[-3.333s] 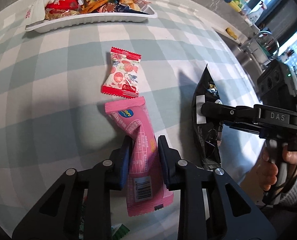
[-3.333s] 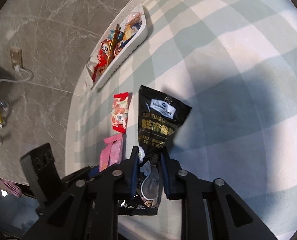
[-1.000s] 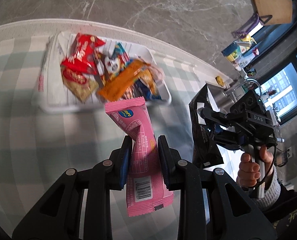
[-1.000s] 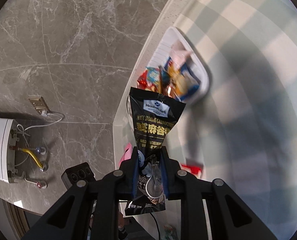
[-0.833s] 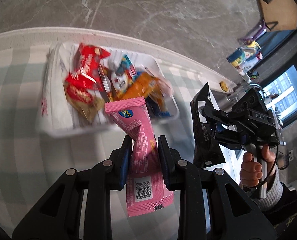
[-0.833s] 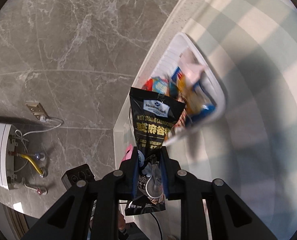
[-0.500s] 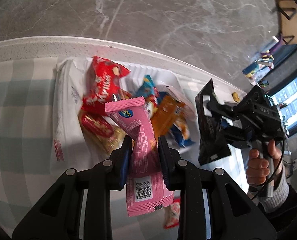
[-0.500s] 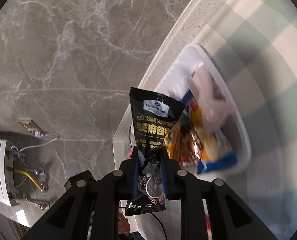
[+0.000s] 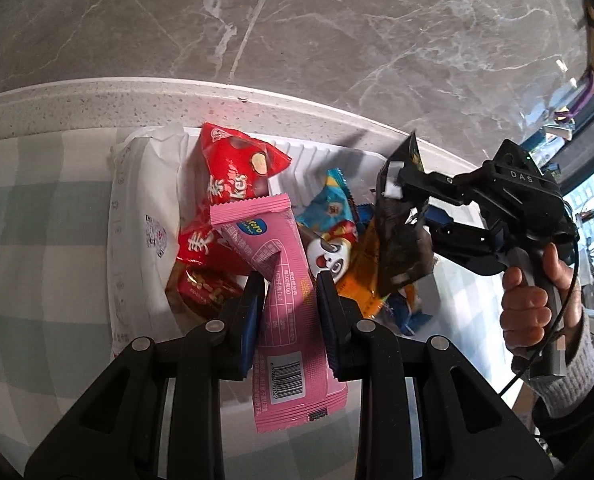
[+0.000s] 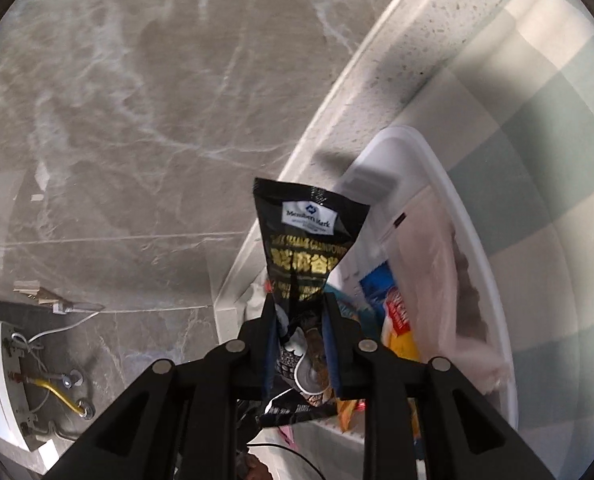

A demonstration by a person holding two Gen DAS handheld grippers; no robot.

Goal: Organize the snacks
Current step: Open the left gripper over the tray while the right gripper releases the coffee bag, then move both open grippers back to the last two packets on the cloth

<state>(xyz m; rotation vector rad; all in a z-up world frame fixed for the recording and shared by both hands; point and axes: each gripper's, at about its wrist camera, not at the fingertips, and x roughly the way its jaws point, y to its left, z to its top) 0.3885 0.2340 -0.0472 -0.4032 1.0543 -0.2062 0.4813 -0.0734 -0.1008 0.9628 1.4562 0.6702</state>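
A grey marble wall stands behind a pale speckled counter edge, and on the counter lies a cloth with green and white squares. On this cloth I see one white tray, already full of snack packets. In front of my left gripper there are, as far as I can count, two red packets, one blue packet with a panda, one orange packet and one white bag lying along the tray's left side; some others are hidden and I cannot count them. My left gripper has its jaws closed on one pink snack bar, which sticks out forward between them and hangs over the tray, its barcode end behind the jaws. My right gripper carries one black pouch with gold letters, which stands up ahead of the jaws, over the near end of the tray. These jaws are opening now, but the pads still press the pouch from both sides. From the left camera I also see the right gripper to the right of my jaws, with the person's hand on its handle and a grey sleeve below.
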